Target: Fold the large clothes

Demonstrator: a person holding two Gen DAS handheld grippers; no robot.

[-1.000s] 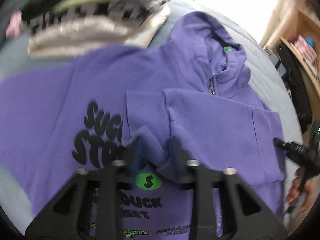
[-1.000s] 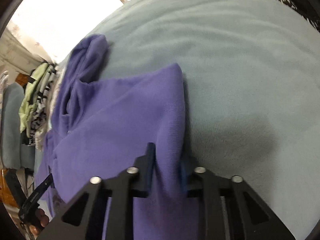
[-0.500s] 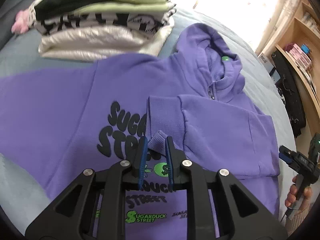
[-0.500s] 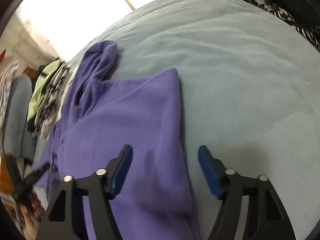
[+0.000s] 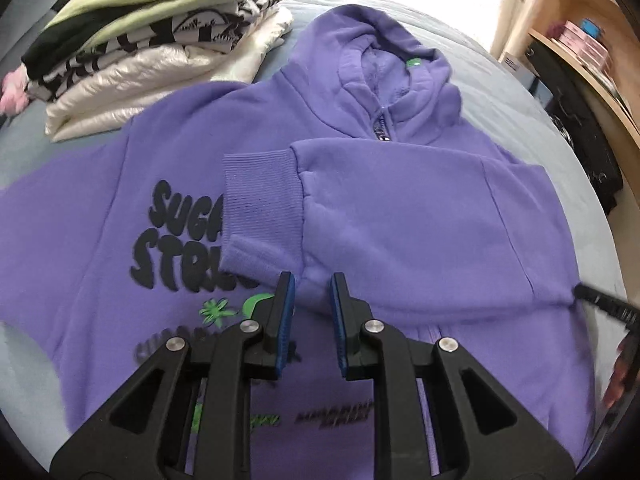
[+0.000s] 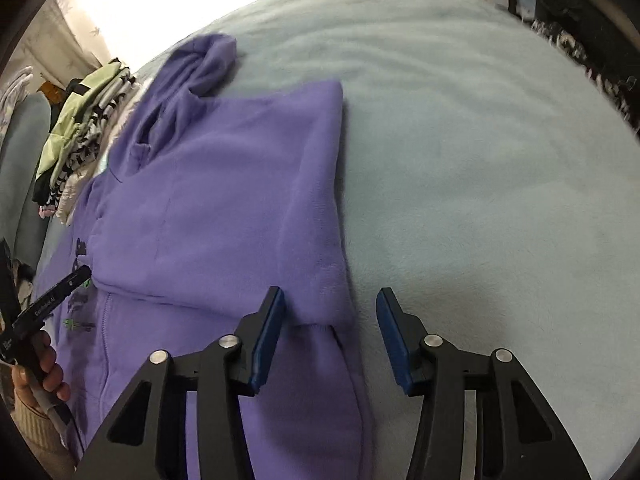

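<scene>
A purple hoodie (image 5: 400, 208) with black lettering lies face up on the blue-grey bed (image 6: 480, 160). One sleeve is folded across its chest, and the ribbed cuff (image 5: 260, 200) rests flat over the print. My left gripper (image 5: 312, 308) hovers just short of the folded sleeve, its jaws a narrow gap apart with nothing pinched. My right gripper (image 6: 330, 320) hangs over the hoodie's (image 6: 224, 200) folded side edge. Its jaws are closing but still stand wide, with the cloth below them untouched. The other gripper's tip shows at the edge of each view.
A stack of folded clothes (image 5: 152, 40) sits beyond the hoodie's shoulder, beside the hood (image 5: 380, 52). A wooden shelf (image 5: 592, 60) and a dark bag (image 5: 576, 128) stand past the bed's right side. Bare bedspread stretches to the right of the hoodie.
The left gripper let go of the cuff and drew back; the cuff now lies flat. The right gripper released the folded edge, spread wide, then narrowed somewhat.
</scene>
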